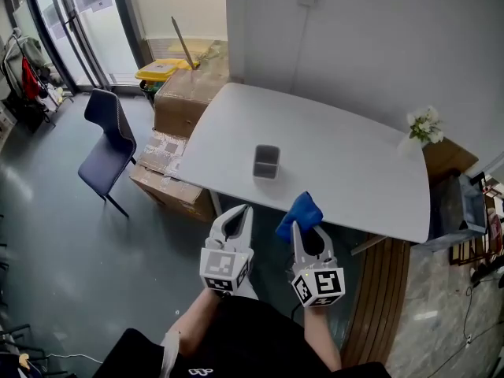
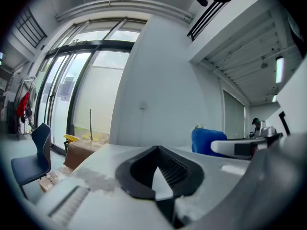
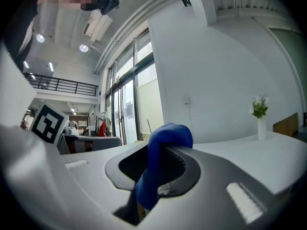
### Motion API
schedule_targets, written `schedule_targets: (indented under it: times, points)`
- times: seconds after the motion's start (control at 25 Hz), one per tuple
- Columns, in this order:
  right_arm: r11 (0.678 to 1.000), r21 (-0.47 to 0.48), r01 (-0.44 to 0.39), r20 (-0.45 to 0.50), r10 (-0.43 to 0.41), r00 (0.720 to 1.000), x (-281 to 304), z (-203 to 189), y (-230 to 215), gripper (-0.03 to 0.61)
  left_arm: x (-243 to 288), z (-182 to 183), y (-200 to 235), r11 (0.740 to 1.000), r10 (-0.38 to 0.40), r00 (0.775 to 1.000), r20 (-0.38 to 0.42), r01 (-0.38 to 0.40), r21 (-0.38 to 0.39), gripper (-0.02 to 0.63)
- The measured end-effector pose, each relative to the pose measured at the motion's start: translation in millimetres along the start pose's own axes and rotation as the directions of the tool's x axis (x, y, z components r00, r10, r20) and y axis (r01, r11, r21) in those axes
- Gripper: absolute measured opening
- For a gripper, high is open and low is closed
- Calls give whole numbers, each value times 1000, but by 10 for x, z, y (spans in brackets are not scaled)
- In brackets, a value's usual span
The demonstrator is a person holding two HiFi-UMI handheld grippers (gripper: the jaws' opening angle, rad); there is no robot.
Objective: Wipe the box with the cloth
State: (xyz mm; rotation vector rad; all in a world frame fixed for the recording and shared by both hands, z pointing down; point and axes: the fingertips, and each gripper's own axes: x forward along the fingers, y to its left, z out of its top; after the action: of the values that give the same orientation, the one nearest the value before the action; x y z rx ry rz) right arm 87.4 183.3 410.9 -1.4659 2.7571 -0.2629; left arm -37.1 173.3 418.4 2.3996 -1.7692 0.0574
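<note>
both grippers hang close to the person's body, short of the table [image 1: 354, 164] edge. right gripper [image 1: 304, 231] is clamped on the blue cloth [image 1: 301, 209], bunched up between its jaws, ready as a wiping pad. left gripper [image 1: 241, 216] is closed and empty, probably free to steady the grey box [image 1: 266, 161], which stands apart mid-table.
</note>
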Motion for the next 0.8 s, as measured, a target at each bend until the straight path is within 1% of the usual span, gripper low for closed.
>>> schedule_targets:
  times: [0.12, 0.24, 0.32, 0.4, 0.48, 0.56, 0.64, 0.8]
  points:
    - [1000, 13, 11, -8, -11, 1000, 508, 10, -203, 55, 475, 8, 227, 999, -26, 999, -30, 27, 23, 0]
    - [999, 19, 39, -13, -39, 999, 990, 84, -399, 55, 894, 3, 404, 993, -80, 994, -70, 86, 85, 0]
    - [998, 18, 54, -14, -54, 998, 1301, 143, -504, 55, 1176, 3, 488, 981, -131, 986, -100, 144, 129, 0]
    - [998, 6, 66, -4, -66, 998, 1584, 240, -604, 56, 1449, 15, 538, 965, -181, 976, -124, 200, 171, 0]
    - [997, -7, 79, 5, -79, 997, 1800, 326, -693, 55, 1673, 22, 581, 950, -213, 967, -142, 239, 202, 0]
    - [996, -19, 89, 5, -89, 996, 1949, 365, -761, 55, 1836, 29, 627, 946, -226, 962, -152, 254, 201, 0]
    - [995, -20, 93, -4, -93, 996, 2044, 347, -804, 56, 1937, 27, 687, 952, -225, 962, -153, 251, 177, 0]
    - [994, -20, 104, -29, -105, 994, 2114, 286, -887, 55, 2074, -37, 774, 939, -232, 954, -187, 270, 212, 0]
